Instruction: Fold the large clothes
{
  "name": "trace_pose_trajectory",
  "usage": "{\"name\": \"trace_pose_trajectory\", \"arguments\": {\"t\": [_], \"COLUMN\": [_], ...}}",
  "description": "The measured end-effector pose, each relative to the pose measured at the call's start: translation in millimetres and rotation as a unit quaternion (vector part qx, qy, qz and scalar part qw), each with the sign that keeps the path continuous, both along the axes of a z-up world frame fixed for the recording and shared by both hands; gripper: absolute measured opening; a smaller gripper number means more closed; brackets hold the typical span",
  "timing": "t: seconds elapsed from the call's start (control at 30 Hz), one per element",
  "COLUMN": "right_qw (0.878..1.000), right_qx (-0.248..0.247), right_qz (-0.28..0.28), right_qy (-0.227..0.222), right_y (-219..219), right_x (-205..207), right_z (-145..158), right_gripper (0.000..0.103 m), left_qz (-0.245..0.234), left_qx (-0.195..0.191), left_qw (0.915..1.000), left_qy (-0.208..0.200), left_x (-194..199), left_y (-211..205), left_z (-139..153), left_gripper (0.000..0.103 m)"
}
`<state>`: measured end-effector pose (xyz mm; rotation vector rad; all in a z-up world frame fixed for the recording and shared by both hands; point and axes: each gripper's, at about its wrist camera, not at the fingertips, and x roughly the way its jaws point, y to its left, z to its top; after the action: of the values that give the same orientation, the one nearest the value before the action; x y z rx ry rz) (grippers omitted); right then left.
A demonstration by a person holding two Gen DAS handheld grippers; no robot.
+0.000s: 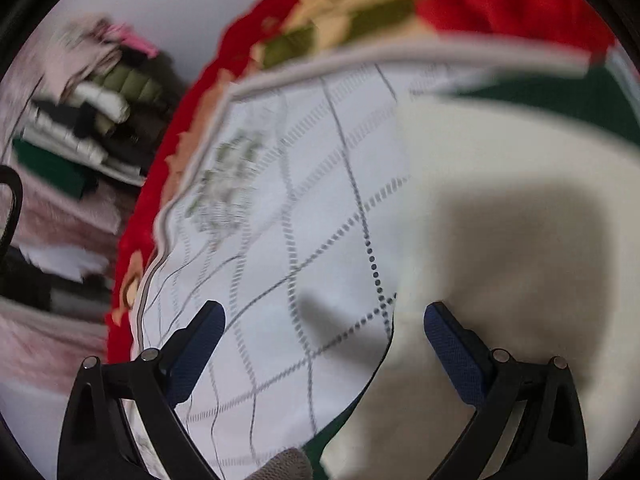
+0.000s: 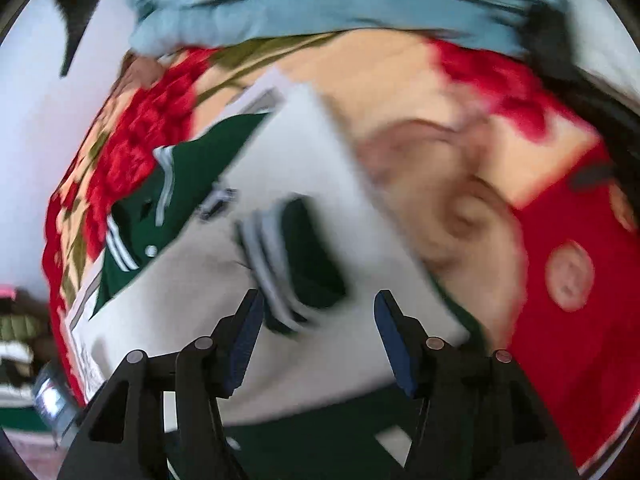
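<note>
Cream and green fabric of one varsity-style jacket (image 2: pixel 304 184) lies spread on a white quilted sheet (image 1: pixel 280 208), which in turn covers a red floral blanket (image 2: pixel 560 280). In the left wrist view the sheet's piped edge curves from lower left up to the top right, with a strip of red blanket (image 1: pixel 136 240) showing outside it and pale floor beyond that. The jacket's cream panel (image 1: pixel 500 240) fills the right half of this view, its edge crossing just between the two fingers.

Left tongs (image 1: pixel 324 316) stand wide, nothing between the pads; bare sheet lies below them. Right tongs (image 2: pixel 318 304) are also apart and grip nothing, hanging over the jacket near a green cuff with three white stripes (image 2: pixel 292 264).

One untidy heap of folded clothes (image 1: pixel 92 120) sits beyond the blanket's edge at the left. A person in a light blue garment (image 2: pixel 320 4) is along the blanket's far side. Both views are motion-blurred.
</note>
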<state>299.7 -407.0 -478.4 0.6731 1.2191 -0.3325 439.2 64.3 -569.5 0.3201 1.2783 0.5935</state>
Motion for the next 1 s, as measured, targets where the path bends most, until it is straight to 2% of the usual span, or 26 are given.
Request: {"name": "trace_pose_trajectory", "arguments": {"t": [0.1, 0.2, 0.27, 0.3, 0.33, 0.37, 0.4, 0.47, 0.53, 0.57, 0.6, 0.63, 0.7, 0.8, 0.87, 0.93, 1.0], "right_qw": [0.998, 0.99, 0.98, 0.975, 0.972, 0.972, 0.978, 0.984, 0.981, 0.981, 0.984, 0.985, 0.982, 0.96, 0.946, 0.935, 0.927], "right_qx": [-0.035, -0.083, -0.113, -0.128, -0.145, -0.159, -0.14, -0.078, -0.087, -0.089, -0.081, -0.068, -0.03, 0.047, 0.085, 0.104, 0.091], "right_qz": [0.001, 0.052, 0.104, 0.12, 0.113, 0.091, 0.049, -0.004, 0.003, 0.019, 0.045, 0.067, 0.121, 0.199, 0.216, 0.224, 0.235], "right_qy": [0.051, 0.1, 0.13, 0.139, 0.146, 0.147, 0.146, 0.158, 0.175, 0.169, 0.154, 0.147, 0.143, 0.191, 0.225, 0.254, 0.278], "right_y": [-7, -3, 3, 5, 2, -6, -25, -43, -36, -25, -7, 9, 51, 132, 169, 201, 223], "right_x": [-34, -48, -45, -41, -38, -38, -40, -44, -43, -46, -52, -58, -76, -121, -148, -173, -190], "right_z": [-4, -25, -46, -56, -63, -66, -73, -82, -66, -52, -34, -25, -12, -25, -41, -59, -75], "right_gripper": [0.06, 0.06, 0.056, 0.038, 0.02, 0.015, 0.015, 0.016, 0.022, 0.025, 0.037, 0.055, 0.07, 0.07, 0.07, 0.07, 0.07], "left_qz": [-0.011, -0.018, -0.021, -0.02, -0.02, -0.02, -0.019, -0.019, -0.023, -0.027, -0.038, -0.054, -0.079, -0.111, -0.131, -0.141, -0.143], "left_qx": [-0.007, -0.005, -0.004, -0.005, -0.006, -0.006, -0.006, 0.001, -0.019, -0.025, -0.032, -0.043, -0.055, -0.071, -0.082, -0.086, -0.087], "left_qw": [0.9998, 0.9997, 0.9997, 0.9997, 0.9997, 0.9996, 0.9996, 0.9996, 0.9992, 0.9989, 0.9983, 0.997, 0.995, 0.9909, 0.9854, 0.9793, 0.976], "left_qy": [-0.013, -0.014, -0.014, -0.015, -0.015, -0.017, -0.019, -0.021, -0.026, -0.028, -0.031, -0.034, -0.025, 0.026, 0.072, 0.117, 0.139], "left_x": [1, 0, 1, 0, 0, -1, -1, -5, -17, -23, -36, -55, -91, -154, -194, -231, -255], "left_y": [8, 10, 9, 10, 10, 10, 8, 2, -4, -5, -9, -15, -25, -40, -50, -58, -62], "left_z": [-4, -2, -2, -1, -1, 0, 1, 7, 22, 29, 39, 51, 63, 60, 46, 27, 14], "left_gripper": [0.103, 0.103, 0.103, 0.103, 0.103, 0.103, 0.103, 0.103, 0.103, 0.103, 0.103, 0.103, 0.103, 0.103, 0.103, 0.103, 0.103]}}
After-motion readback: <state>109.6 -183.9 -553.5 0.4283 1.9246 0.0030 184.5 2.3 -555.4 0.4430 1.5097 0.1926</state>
